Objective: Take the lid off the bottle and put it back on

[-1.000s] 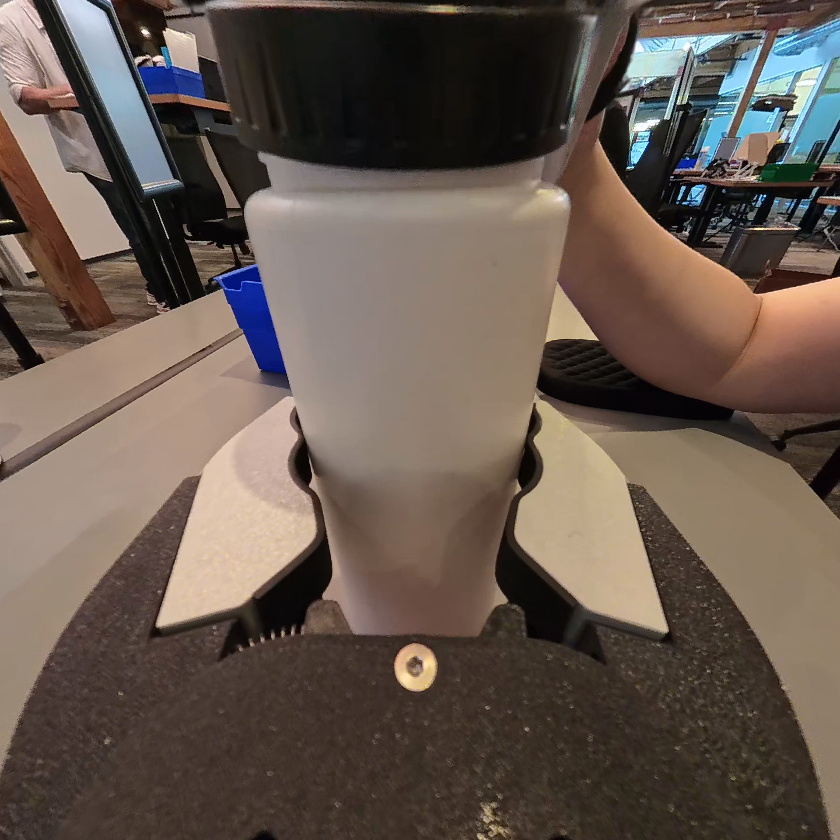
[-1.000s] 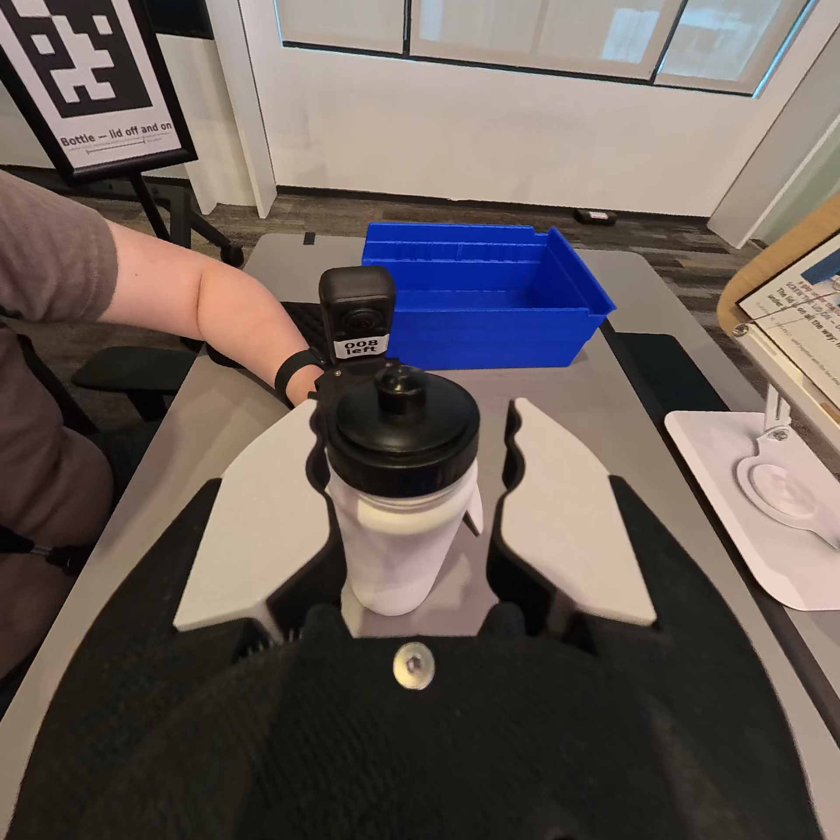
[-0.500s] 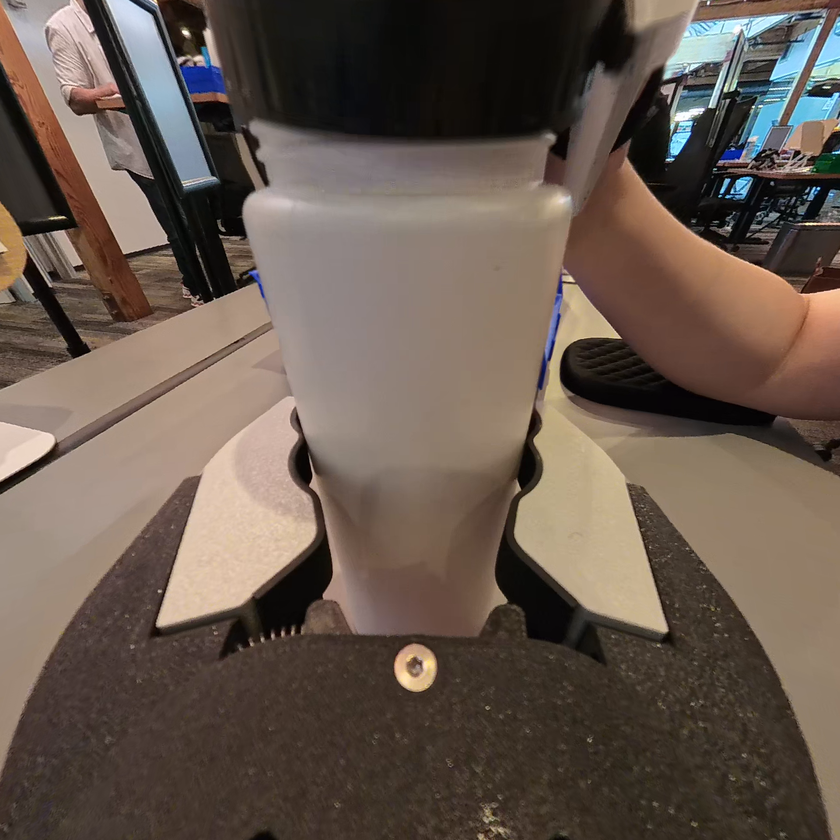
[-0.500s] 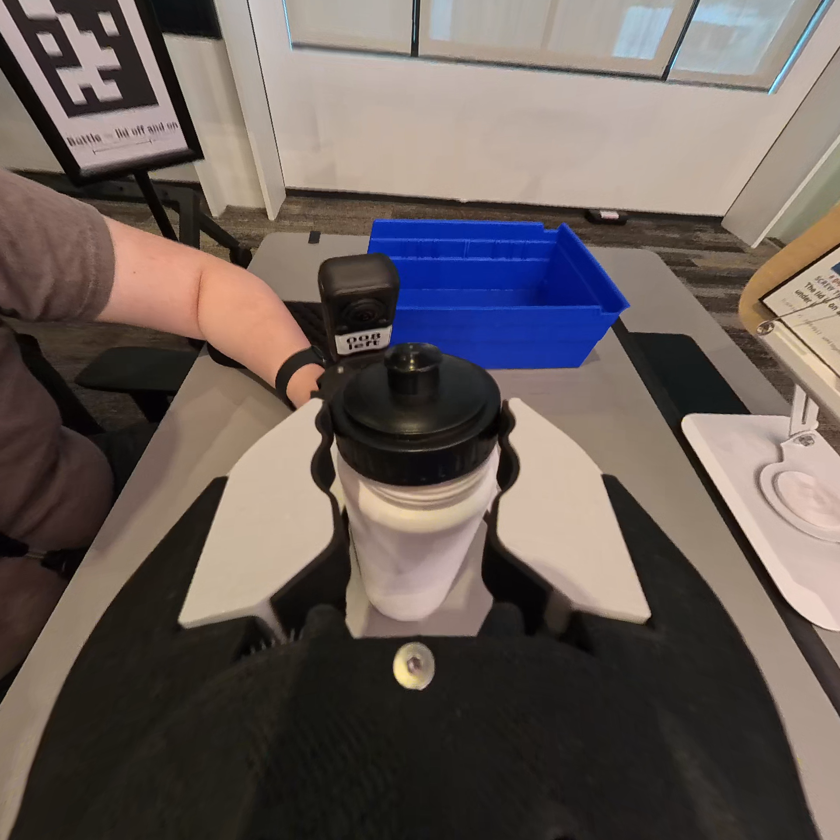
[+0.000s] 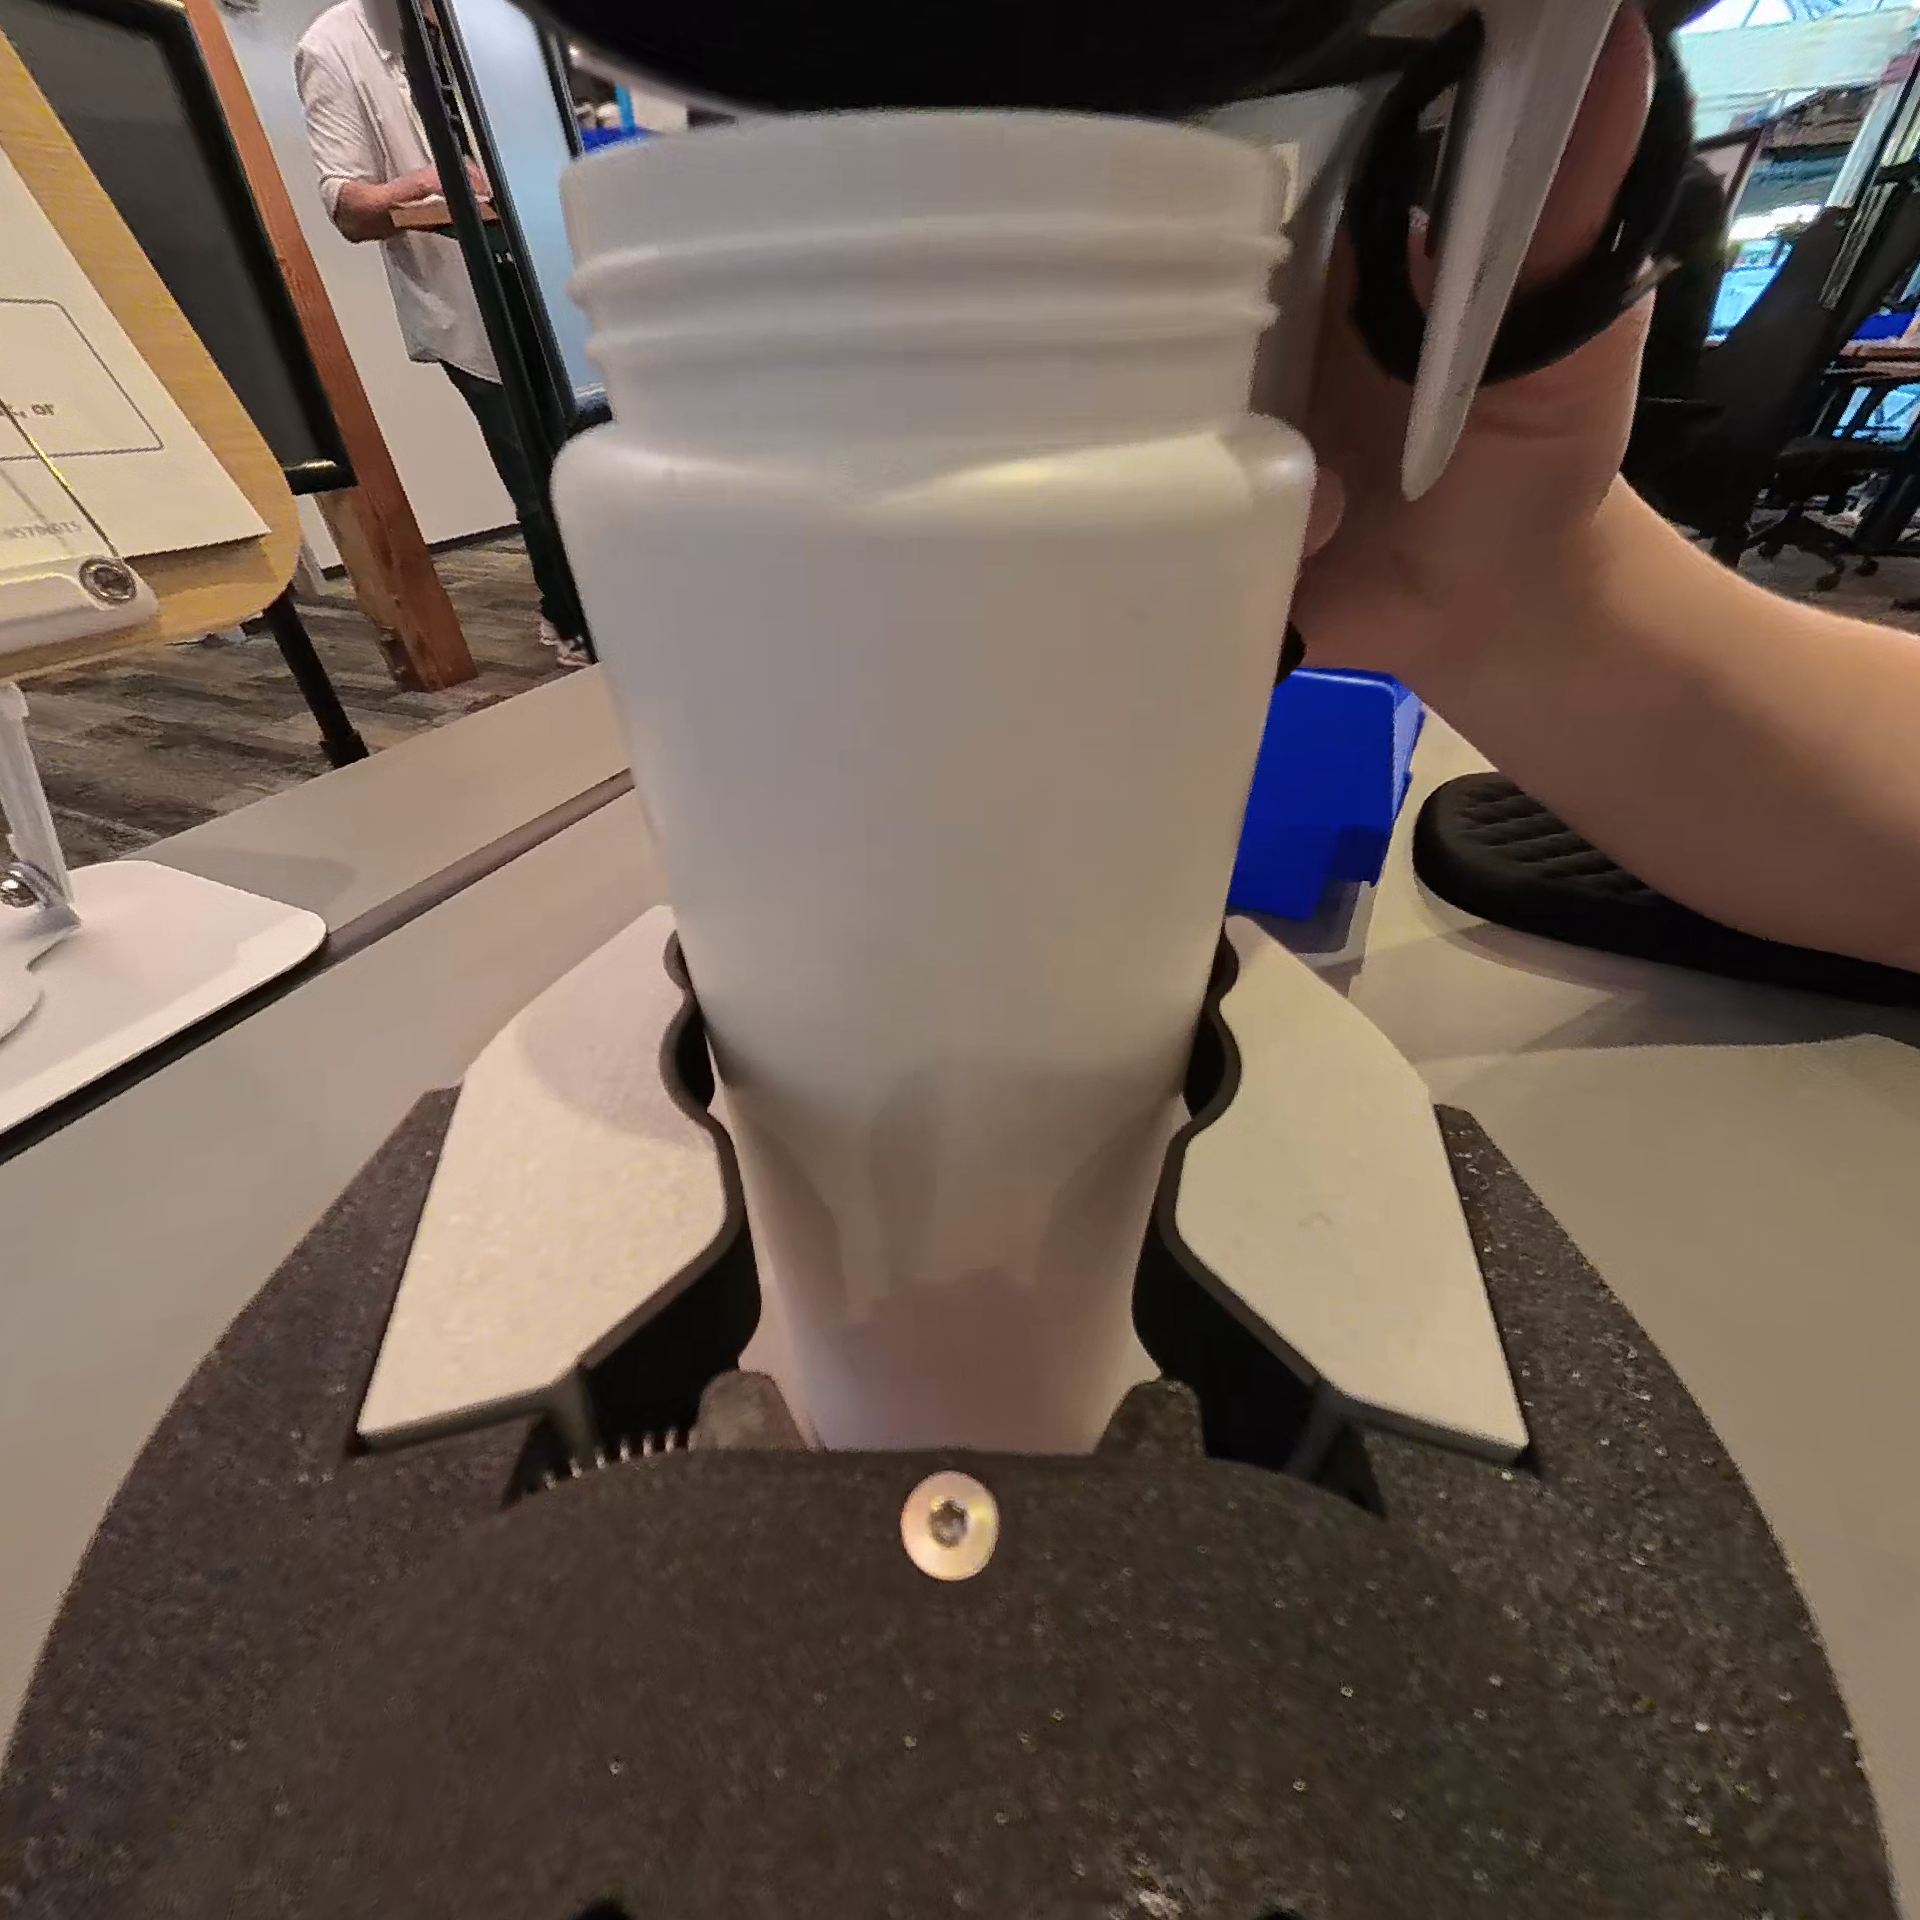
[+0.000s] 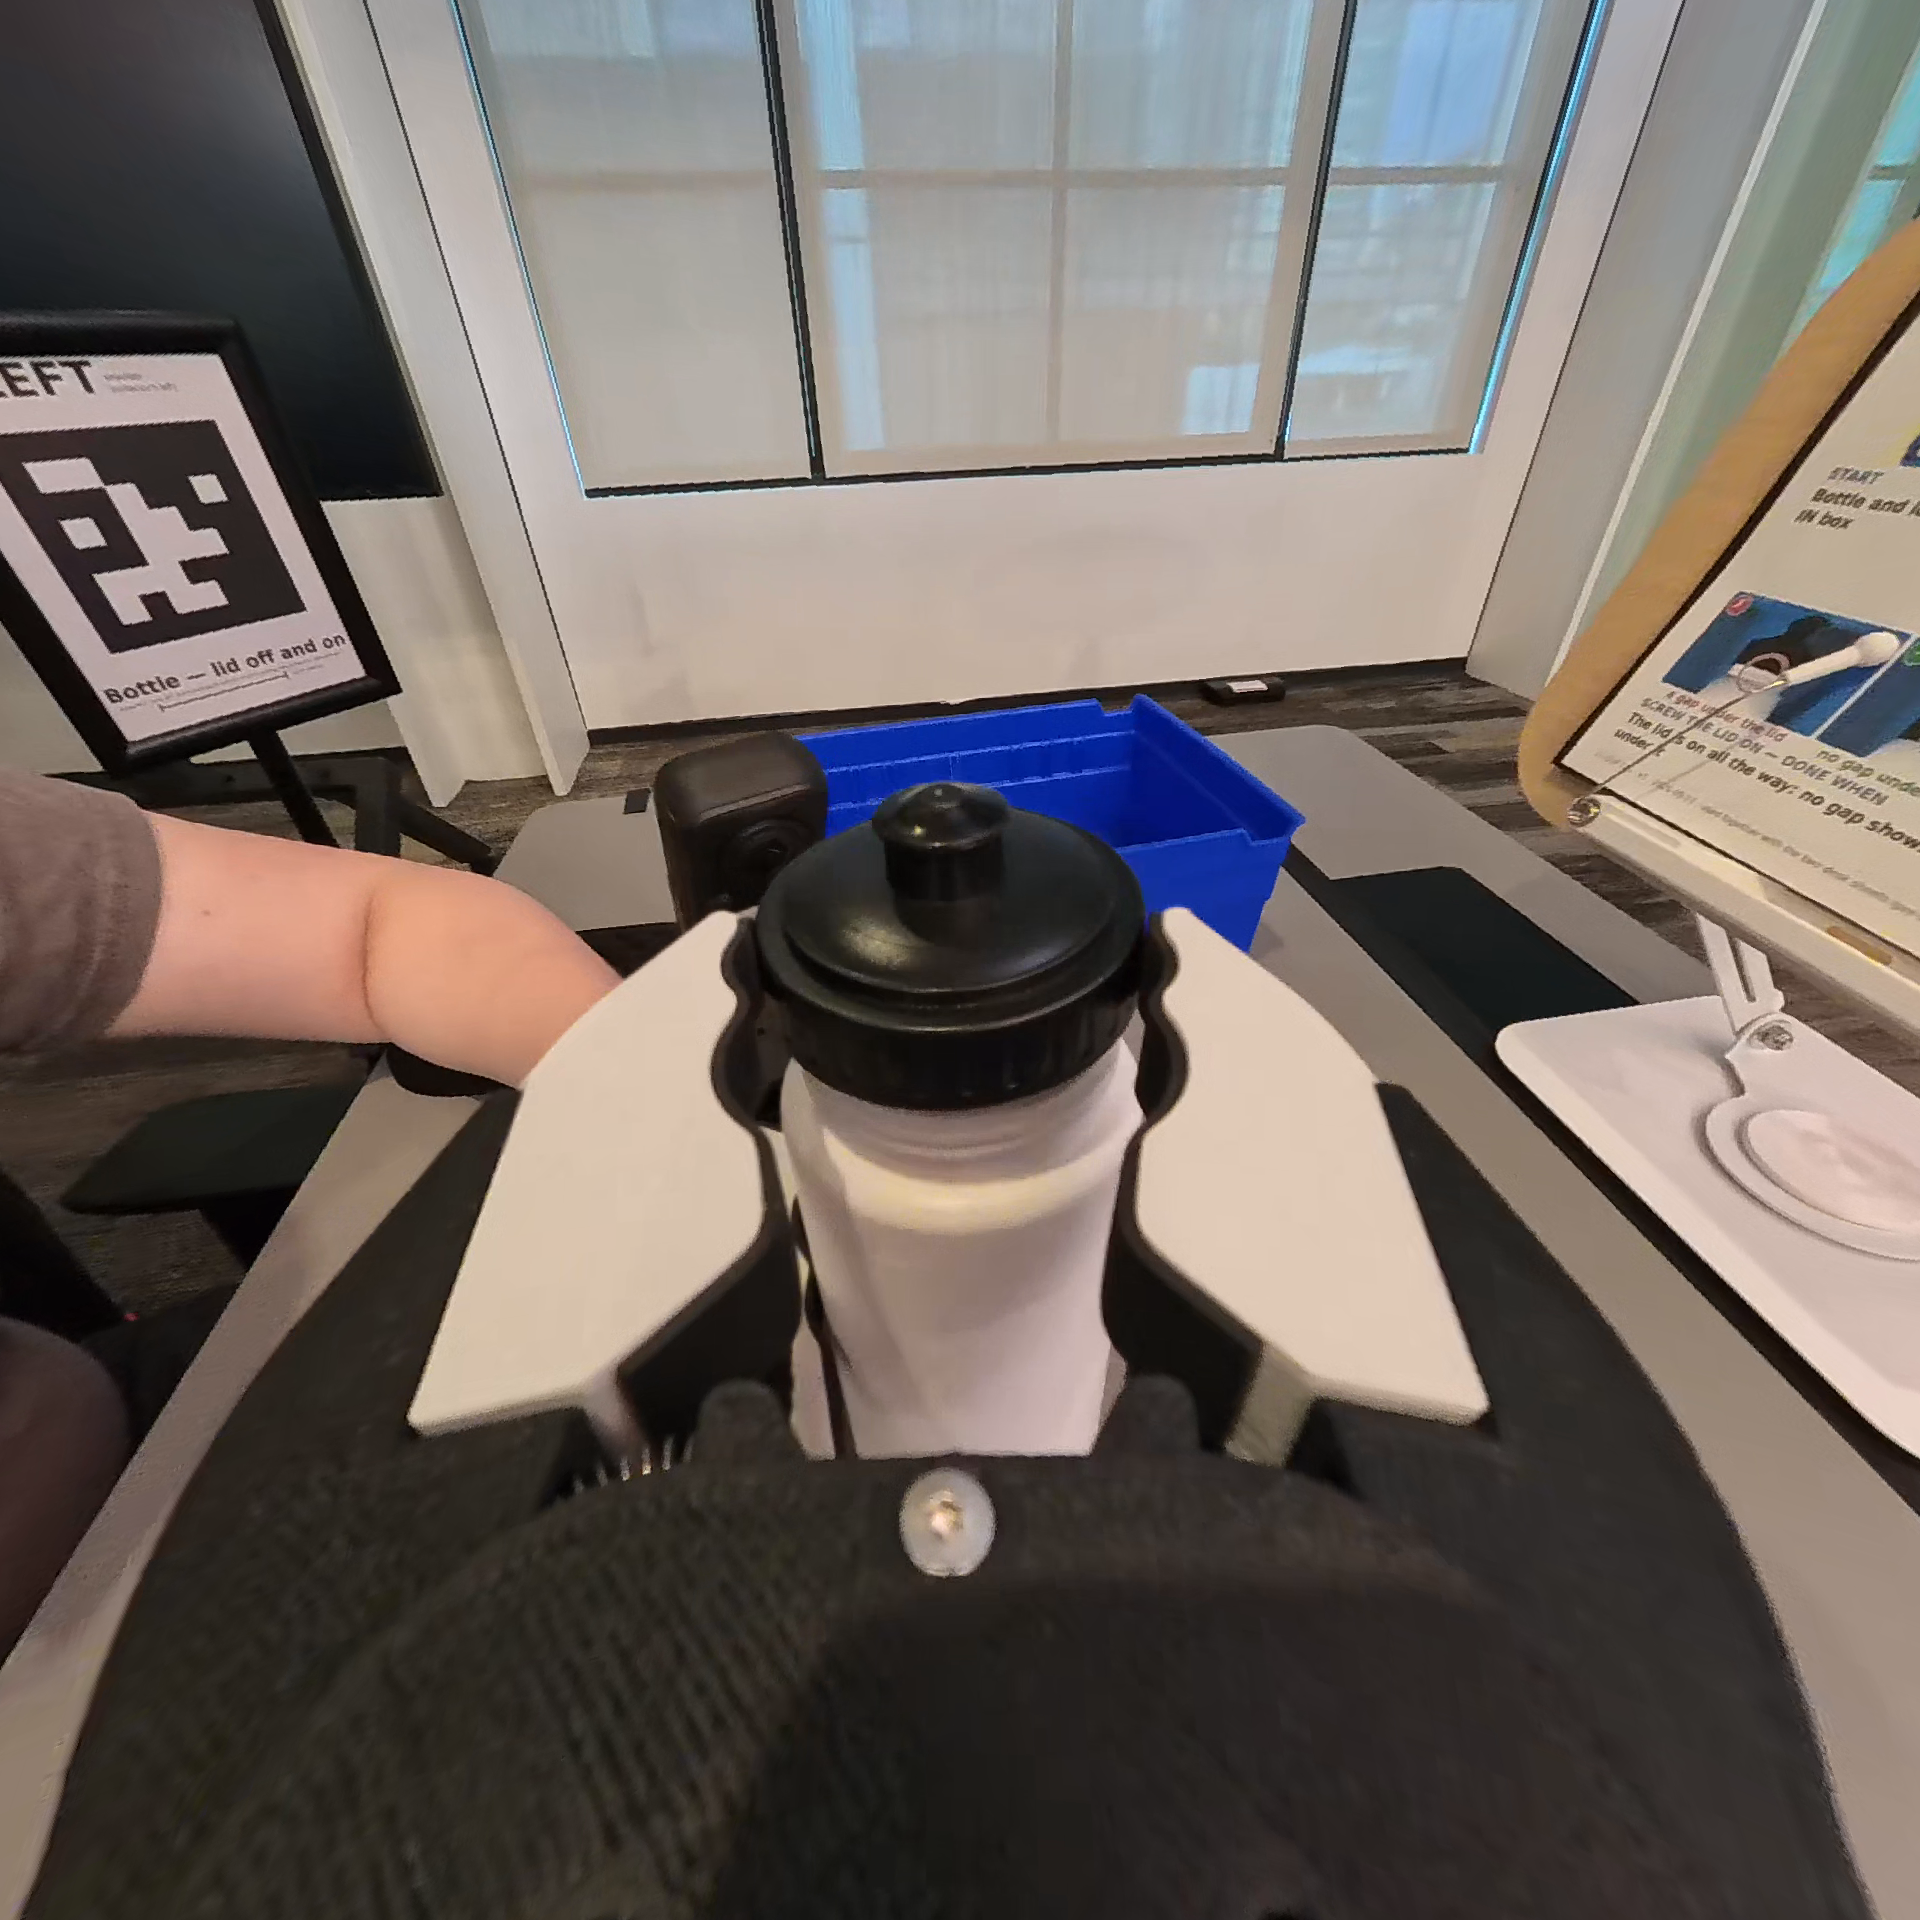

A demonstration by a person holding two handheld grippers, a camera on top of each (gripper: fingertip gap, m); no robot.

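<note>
Left wrist view: the left gripper [image 5: 951, 1049] is clamped around the lower body of the white plastic bottle [image 5: 935, 727], both fingers pressed against its sides. The threaded neck is bare here, and the black lid [image 5: 966, 47] sits just above it at 12 o'clock, lifted clear of the threads. At 1 o'clock a white finger of the right gripper [image 5: 1486, 208] shows, with the person's hand [image 5: 1455, 520] behind it. A blue bin [image 5: 1320, 790] peeks out at 3 o'clock on the grey table [image 5: 260, 1143].

Right wrist view: the right gripper [image 6: 951, 997] has its fingers closed on the ribbed edge of the screw lid [image 6: 951, 966], spout knob on top. This view hides the threads; whether lid and neck touch cannot be told. The bottle [image 6: 956, 1278] hangs below. The left gripper's camera [image 6: 738, 821] sits at 11 o'clock, the open bin [image 6: 1174, 821] at 12, a white stand base [image 6: 1621, 1143] at 3.
</note>
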